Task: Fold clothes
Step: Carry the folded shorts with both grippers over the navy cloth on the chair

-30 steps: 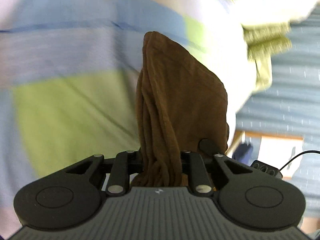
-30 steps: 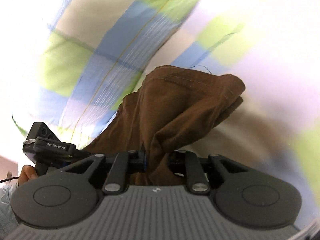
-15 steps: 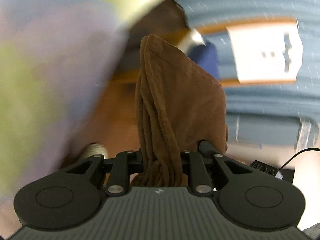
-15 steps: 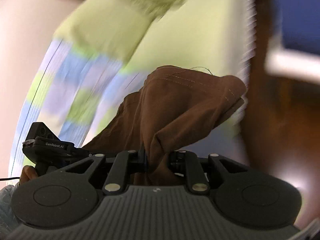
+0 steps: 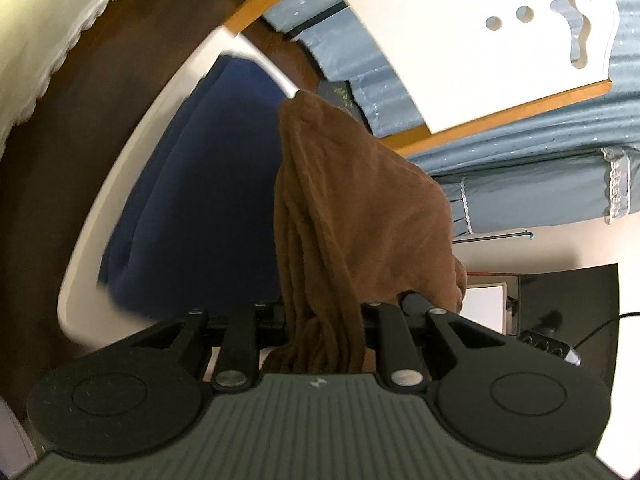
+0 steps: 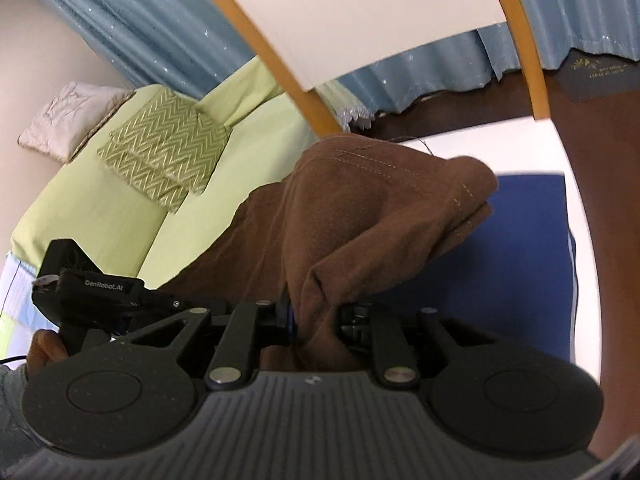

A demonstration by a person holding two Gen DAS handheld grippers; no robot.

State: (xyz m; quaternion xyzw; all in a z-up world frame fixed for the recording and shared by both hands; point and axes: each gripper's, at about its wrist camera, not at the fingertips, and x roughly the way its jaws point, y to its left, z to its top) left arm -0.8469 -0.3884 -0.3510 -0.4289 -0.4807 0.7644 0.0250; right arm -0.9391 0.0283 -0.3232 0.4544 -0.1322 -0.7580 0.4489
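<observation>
Both views have swung off the checked bedspread to a white basket (image 5: 120, 184) — the brown garment (image 5: 352, 216) stays bunched, its lower part hidden behind both grippers. The left gripper (image 5: 324, 320) and right gripper (image 6: 316, 316) each pinch a fold, above the basket, which holds dark blue cloth (image 5: 208, 184) — edges blurred

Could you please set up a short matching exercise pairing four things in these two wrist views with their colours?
Things:
1. garment clamped in the left gripper and the right gripper
2. curtain
3. bedsheet
4. cloth in the white tub

Colours:
A. light green
B. dark blue
C. brown
D. grey-blue with small sparkles

Pairs: 1-C, 2-D, 3-A, 4-B
</observation>
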